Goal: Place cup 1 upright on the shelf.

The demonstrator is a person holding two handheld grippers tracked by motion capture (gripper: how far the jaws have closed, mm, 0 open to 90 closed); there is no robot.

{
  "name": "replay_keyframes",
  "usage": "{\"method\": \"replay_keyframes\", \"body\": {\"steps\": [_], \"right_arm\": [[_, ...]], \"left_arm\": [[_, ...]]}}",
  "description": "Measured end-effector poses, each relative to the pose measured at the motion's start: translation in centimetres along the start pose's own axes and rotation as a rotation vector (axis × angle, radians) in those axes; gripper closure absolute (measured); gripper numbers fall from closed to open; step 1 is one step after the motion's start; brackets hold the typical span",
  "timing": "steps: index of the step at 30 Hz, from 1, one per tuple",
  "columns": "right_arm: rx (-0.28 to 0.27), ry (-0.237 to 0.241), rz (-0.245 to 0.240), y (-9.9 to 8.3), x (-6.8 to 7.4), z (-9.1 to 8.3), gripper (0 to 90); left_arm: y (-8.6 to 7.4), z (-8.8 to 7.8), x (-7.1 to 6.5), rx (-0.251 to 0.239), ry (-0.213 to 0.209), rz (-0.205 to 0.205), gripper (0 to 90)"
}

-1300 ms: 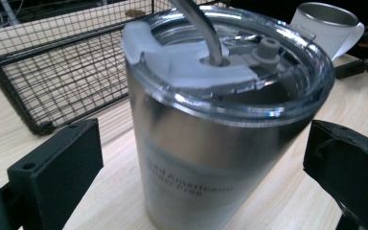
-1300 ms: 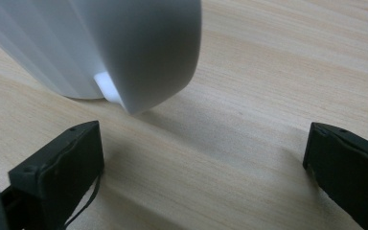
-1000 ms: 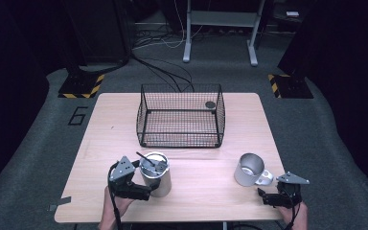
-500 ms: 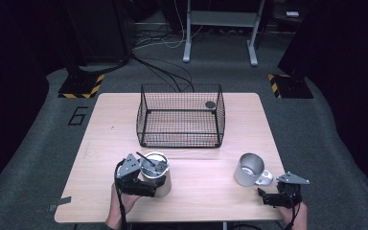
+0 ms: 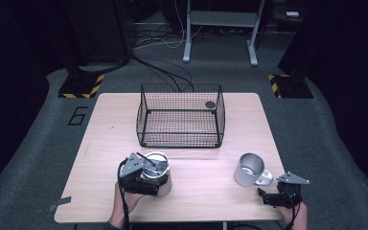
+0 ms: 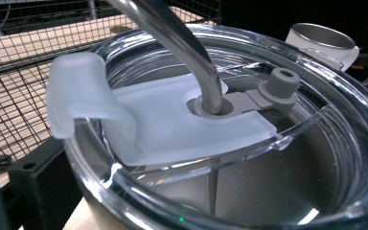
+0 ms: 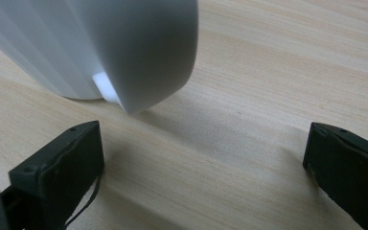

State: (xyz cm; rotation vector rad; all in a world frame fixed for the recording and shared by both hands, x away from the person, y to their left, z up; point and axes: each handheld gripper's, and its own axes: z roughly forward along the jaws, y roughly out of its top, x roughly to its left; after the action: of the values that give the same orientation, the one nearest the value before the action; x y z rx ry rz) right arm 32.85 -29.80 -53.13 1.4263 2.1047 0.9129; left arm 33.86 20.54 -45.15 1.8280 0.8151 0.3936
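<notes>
The tumbler point(image 5: 159, 173) stands upright near the table's point(image 5: 100, 124) front edge, left of centre, its clear lid point(image 6: 249, 158) on and a metal straw point(image 6: 182, 48) rising through the lid's hole. We have the left gripper point(image 5: 136, 175) pressed up against its left side; one black jaw shows beside the wall in the left gripper view, but we cannot tell whether the pair grips it. The tumbler's long axis is vertical, so any lift goes straight up. The mug point(image 5: 249, 168) lies on its side toward the front right corner, handle point(image 7: 148, 57) pointing at our right gripper point(image 5: 275, 196), whose jaws are spread wide just short of it. The basket point(image 5: 179, 115) sits behind, mid-table.
</notes>
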Motion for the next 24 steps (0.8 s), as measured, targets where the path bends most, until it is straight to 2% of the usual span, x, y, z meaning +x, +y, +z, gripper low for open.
{"method": "replay_keyframes", "body": {"steps": [5,8,13,16,24], "right_arm": [[0.003,-0.003,-0.007,0.02,-0.05,0.0,0.0],[0.001,-0.003,-0.007,0.01,-0.05,0.01,0.0],[-0.002,-0.002,-0.007,0.0,-0.06,0.01,0.0],[-0.002,-0.002,-0.006,0.01,-0.06,0.01,0.0],[-0.003,-0.003,-0.006,0.0,-0.05,0.03,0.0]], "left_arm": [[0.09,0.24,-0.27,0.01,0.018,-0.004,0.8],[0.21,0.21,-0.39,0.019,0.028,0.013,1.6],[0.12,0.11,-0.6,-0.002,0.05,0.038,2.9],[0.11,0.06,-0.63,-0.007,0.051,0.049,3.3],[0.01,-0.25,-0.47,-0.018,0.037,0.035,3.7]]}}
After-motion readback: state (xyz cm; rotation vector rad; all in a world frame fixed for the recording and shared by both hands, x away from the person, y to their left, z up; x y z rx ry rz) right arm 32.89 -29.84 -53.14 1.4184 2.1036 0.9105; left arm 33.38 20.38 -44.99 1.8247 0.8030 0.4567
